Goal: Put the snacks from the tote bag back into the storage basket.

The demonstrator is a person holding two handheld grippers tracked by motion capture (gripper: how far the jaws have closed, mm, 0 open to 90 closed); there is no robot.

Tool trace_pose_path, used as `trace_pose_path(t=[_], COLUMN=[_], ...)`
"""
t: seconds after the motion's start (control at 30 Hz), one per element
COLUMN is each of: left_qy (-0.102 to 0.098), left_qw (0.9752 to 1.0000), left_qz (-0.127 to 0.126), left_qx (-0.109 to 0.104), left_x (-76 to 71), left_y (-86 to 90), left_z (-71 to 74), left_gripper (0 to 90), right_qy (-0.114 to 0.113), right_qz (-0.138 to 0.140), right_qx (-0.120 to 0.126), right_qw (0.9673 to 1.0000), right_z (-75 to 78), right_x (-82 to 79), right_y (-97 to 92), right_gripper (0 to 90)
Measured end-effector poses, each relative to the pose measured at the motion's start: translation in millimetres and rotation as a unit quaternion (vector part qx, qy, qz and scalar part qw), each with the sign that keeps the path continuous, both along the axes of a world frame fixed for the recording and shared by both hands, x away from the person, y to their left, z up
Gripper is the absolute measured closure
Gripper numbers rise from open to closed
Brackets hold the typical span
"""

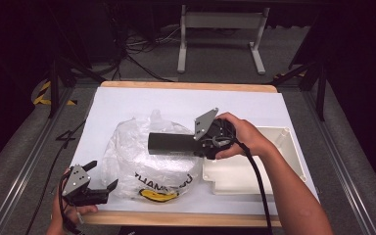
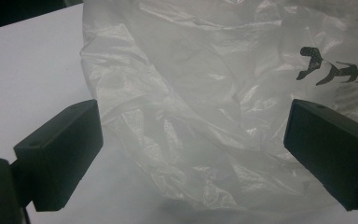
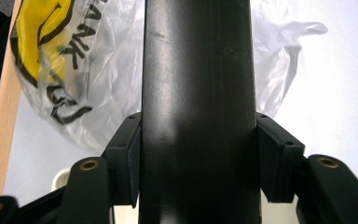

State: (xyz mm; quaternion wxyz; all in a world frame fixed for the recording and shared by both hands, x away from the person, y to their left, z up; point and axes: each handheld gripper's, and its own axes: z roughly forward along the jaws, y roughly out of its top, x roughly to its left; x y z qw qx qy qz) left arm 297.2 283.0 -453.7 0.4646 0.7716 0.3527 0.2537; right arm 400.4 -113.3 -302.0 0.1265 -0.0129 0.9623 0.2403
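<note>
A crumpled clear plastic bag (image 1: pixel 142 164) with black lettering and a yellow print lies on the white sheet (image 1: pixel 142 100), left of centre. My right gripper (image 1: pixel 196 144) is shut on a long black bar (image 1: pixel 171 143) and holds it level above the bag, pointing left. In the right gripper view the bar (image 3: pixel 196 93) runs up between both pads (image 3: pixel 272 154), with the bag (image 3: pixel 74 70) beneath it. My left gripper (image 1: pixel 103 174) stands open at the bag's near-left edge. In the left gripper view the bag (image 2: pixel 205 102) bulges between the wide-apart jaws without touching them.
A white plastic tray (image 1: pixel 274 142) sits on the sheet's right side, under the right hand. The wooden table edge (image 1: pixel 176 219) runs along the front. Beyond the table stand a white table frame (image 1: pixel 220 29) and floor cables (image 1: pixel 142 54).
</note>
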Motion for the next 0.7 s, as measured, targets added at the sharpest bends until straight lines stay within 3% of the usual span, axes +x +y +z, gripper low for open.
trace_pose_path(t=[0.23, 0.7], left_qy=[0.000, 0.000], left_qw=[1.0000, 1.0000], left_qz=[0.002, 0.002], left_qx=[-0.001, -0.001], left_x=[-0.1, -0.8], left_y=[-0.1, -0.6], left_z=[0.2, 1.0], left_gripper=[5.1, 5.1], right_qy=[-0.004, -0.010], right_qz=[-0.015, -0.044], right_qx=[0.004, -0.011], right_qw=[0.9999, 0.9989], right_z=[4.1, 3.5], right_x=[-1.2, -7.9], right_y=[-24.0, -70.2], right_gripper=[42.9, 42.9])
